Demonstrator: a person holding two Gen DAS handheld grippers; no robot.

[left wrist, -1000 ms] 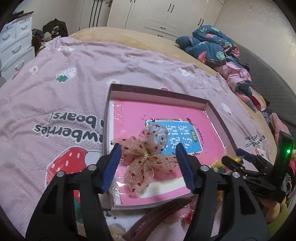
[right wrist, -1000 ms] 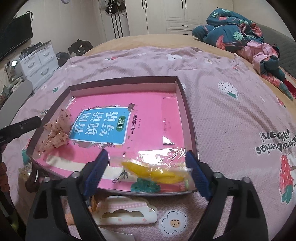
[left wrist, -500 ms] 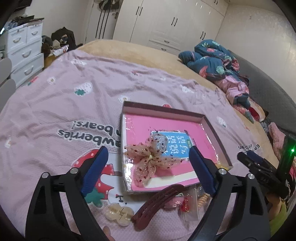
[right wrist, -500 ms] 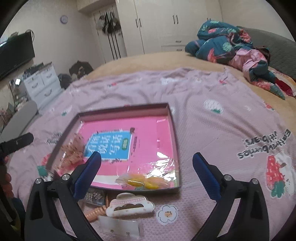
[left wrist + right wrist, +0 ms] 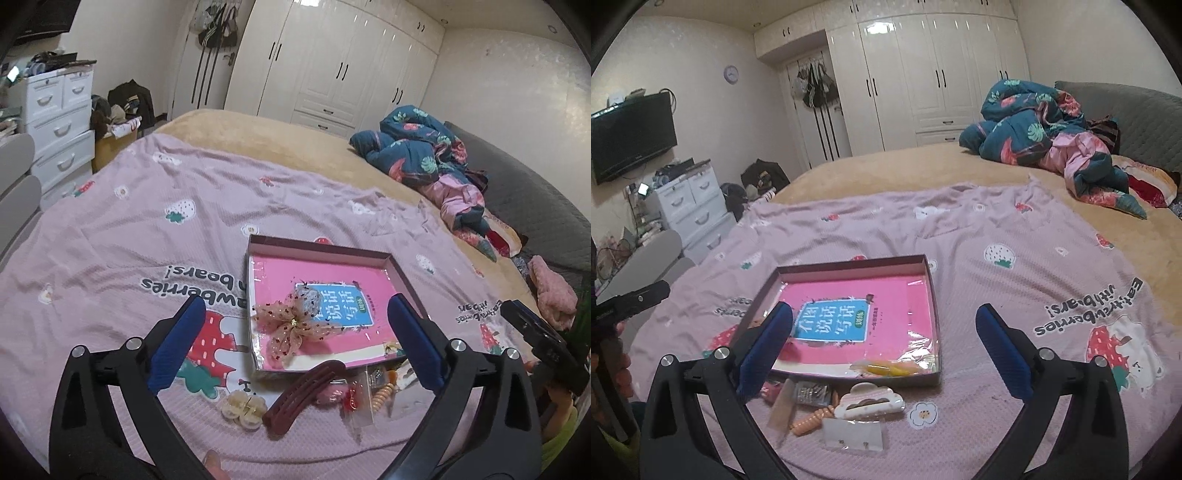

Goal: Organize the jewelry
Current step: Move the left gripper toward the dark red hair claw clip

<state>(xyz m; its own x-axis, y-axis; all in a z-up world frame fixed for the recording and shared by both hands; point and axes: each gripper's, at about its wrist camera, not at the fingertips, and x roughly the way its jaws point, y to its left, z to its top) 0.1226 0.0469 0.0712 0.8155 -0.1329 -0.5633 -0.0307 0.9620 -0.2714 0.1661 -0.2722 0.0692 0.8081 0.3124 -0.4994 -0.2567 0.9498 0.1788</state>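
two grippers empty, left jaws opening, right wide; next grab maroon clip mid-spine, drop beside bow in box.

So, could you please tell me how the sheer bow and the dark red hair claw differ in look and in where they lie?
The sheer bow is soft, pale gauze with red specks; the dark red hair claw is hard, plain and long. The bow lies inside the shallow box on the pink book; the claw lies outside it, on the blanket before the box's near edge. Neither is held.
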